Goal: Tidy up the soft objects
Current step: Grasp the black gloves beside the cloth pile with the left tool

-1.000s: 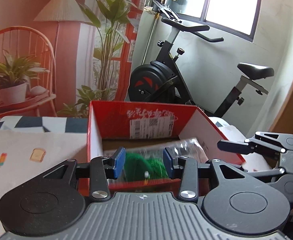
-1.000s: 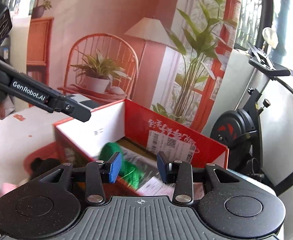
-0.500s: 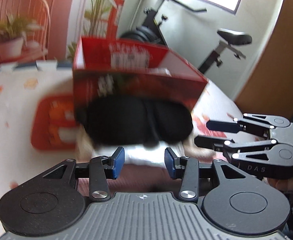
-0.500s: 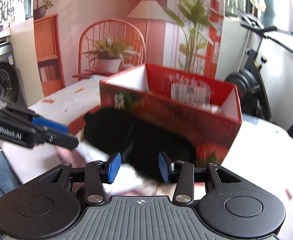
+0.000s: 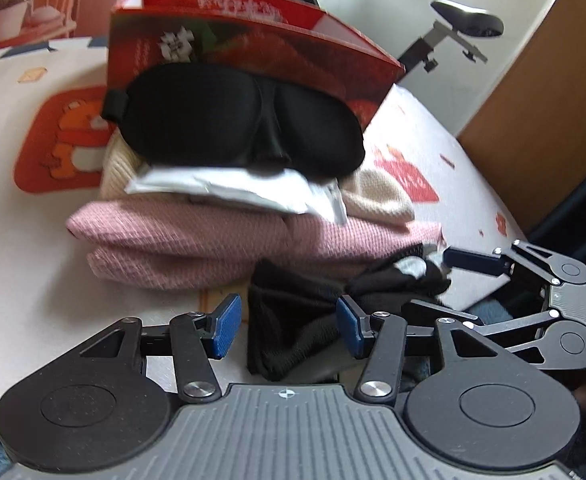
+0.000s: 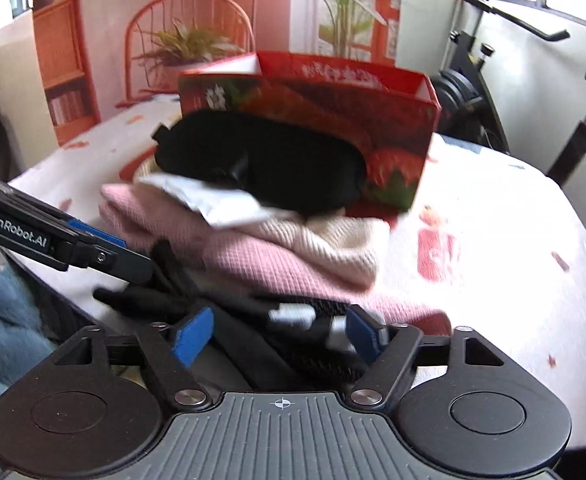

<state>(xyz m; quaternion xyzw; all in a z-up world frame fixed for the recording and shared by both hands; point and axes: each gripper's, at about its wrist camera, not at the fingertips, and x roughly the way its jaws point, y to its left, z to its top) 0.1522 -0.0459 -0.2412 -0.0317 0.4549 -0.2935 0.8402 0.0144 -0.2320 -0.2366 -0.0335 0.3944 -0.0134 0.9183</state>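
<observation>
The black sock (image 5: pixel 293 320) lies crumpled at the near edge of the bed (image 5: pixel 21 216), between the blades of my left tongs (image 5: pixel 285 326) – they are opening, not pressing it. Its other end, I think, sits between my right tongs (image 6: pixel 281 336), also opening, though blur hides contact. Just behind it lies the pink folded cloth (image 5: pixel 181 240), topped by a black eye mask (image 5: pixel 233 120) against a red box (image 5: pixel 253 44). "GenRobot.AI" is printed on my left tongs' arm.
</observation>
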